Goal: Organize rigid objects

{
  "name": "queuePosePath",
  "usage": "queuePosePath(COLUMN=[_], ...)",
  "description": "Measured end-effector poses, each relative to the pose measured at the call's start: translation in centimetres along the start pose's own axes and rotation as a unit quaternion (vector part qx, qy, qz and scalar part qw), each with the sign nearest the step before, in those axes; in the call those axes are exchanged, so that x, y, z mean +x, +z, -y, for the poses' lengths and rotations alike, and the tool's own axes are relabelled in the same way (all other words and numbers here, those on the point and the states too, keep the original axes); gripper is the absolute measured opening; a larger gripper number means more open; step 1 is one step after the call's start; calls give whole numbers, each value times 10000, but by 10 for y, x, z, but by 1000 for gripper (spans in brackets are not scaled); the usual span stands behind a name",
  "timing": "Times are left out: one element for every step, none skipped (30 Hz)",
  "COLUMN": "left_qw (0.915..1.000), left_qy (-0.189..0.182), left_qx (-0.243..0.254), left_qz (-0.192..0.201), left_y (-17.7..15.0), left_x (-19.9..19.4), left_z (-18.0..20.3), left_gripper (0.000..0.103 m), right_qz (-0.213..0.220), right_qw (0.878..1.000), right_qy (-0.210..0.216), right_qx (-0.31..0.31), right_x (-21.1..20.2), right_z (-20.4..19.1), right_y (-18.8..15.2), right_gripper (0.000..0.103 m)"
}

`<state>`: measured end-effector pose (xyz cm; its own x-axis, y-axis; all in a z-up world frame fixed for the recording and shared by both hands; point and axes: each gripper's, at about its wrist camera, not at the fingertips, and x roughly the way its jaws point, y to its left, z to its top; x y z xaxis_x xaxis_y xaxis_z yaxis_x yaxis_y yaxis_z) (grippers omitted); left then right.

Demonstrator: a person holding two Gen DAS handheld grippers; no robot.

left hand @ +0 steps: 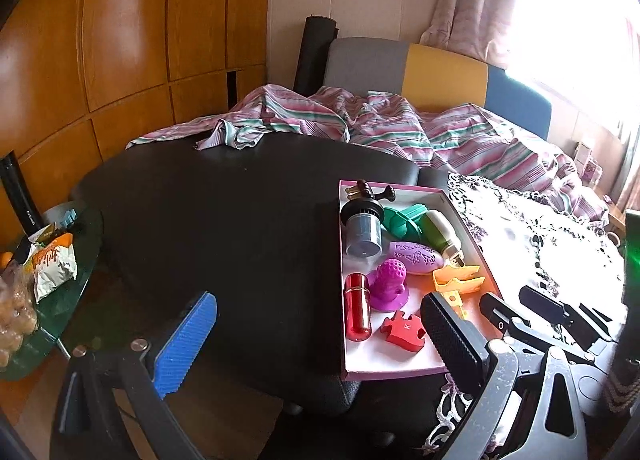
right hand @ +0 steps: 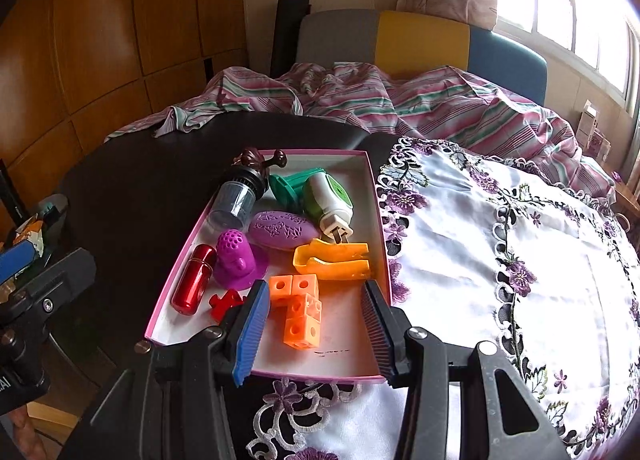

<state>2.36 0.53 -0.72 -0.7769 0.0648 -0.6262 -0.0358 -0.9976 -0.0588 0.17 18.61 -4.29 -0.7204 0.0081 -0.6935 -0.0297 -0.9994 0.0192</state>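
Observation:
A shallow pink-rimmed white box (right hand: 372,196) (left hand: 384,374) holds several rigid objects: a red cylinder (right hand: 193,279) (left hand: 357,308), a magenta perforated cone (right hand: 237,260) (left hand: 389,278), a purple oval (right hand: 280,230), a green-white plug device (right hand: 330,200), a yellow clip (right hand: 332,258), an orange cube piece (right hand: 298,310), a red puzzle piece (left hand: 403,330) and a grey cup grinder (left hand: 362,230). My right gripper (right hand: 316,332) is open over the box's near edge, its fingers either side of the orange cube piece. My left gripper (left hand: 316,340) is open and empty, left of the box.
The box lies on a black round table (left hand: 220,200) beside a white embroidered cloth with purple flowers (right hand: 500,260). A striped sheet (right hand: 360,100) covers the bed behind. A glass side table with snack bags (left hand: 48,264) stands at the left.

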Motion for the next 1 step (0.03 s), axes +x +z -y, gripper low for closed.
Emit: queuePosePath(left_qw=[10000], left_qy=[9], left_qx=[8], left_qz=[-11], left_y=[0], left_x=[1], left_z=[0], left_gripper=[103], right_qz=[16], right_qw=[10000], right_qy=[8], right_qx=[20], right_x=[0], right_z=[1], right_y=[1], right_gripper=[48])
